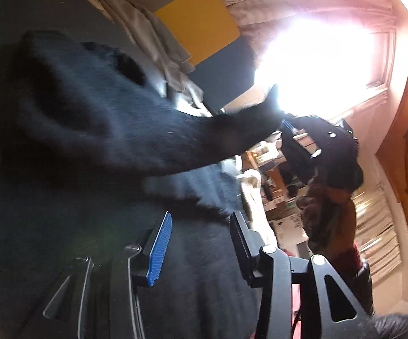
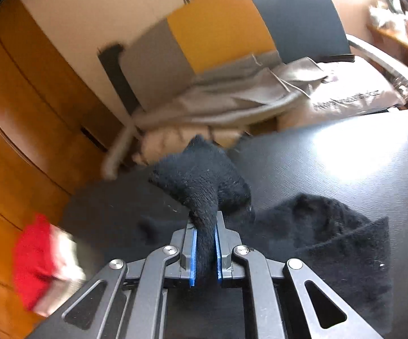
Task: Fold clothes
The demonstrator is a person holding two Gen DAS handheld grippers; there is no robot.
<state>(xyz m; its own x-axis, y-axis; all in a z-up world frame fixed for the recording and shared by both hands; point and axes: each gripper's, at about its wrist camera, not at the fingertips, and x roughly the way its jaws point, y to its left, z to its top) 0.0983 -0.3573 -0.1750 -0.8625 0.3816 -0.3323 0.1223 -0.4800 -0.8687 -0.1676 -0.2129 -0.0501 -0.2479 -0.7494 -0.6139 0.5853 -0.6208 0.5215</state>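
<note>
**Operator:** What did the nearest parts show?

**Inspector:** The right gripper (image 2: 205, 250) stood closed on a bunched fold of the black knit garment (image 2: 204, 180); the blue pads (image 2: 193, 257) pressed the cloth from both sides. The left gripper (image 1: 201, 243) stood about half open. Dark cloth hung between and behind its jaws, but whether the pads pressed on it could not be told.

**Operator:** Where was the garment?

**Inspector:** Part was lifted from the right gripper. The rest lay rumpled on the black tabletop (image 2: 345, 152). In the left wrist view a length stretched across to the right gripper (image 1: 288, 125).

**Operator:** First risk?

**Inspector:** The grip held a thick roll, not a flat edge. Under tension, the knit could probably creep out of the pads.

**Operator:** Second risk?

**Inspector:** If the left gripper was not closed on the cloth, one hand carried the whole garment. It would likely hang twisted and give a skewed fold.

**Operator:** Farther out?

**Inspector:** Grey clothes (image 2: 232, 96) lay heaped on the chair (image 2: 302, 19) just beyond the table edge. A wide swing could drag the black garment into that heap. The window (image 1: 317, 65) glared strongly and washed out the left view near the right gripper, so alignment there would be hard to judge.
</note>
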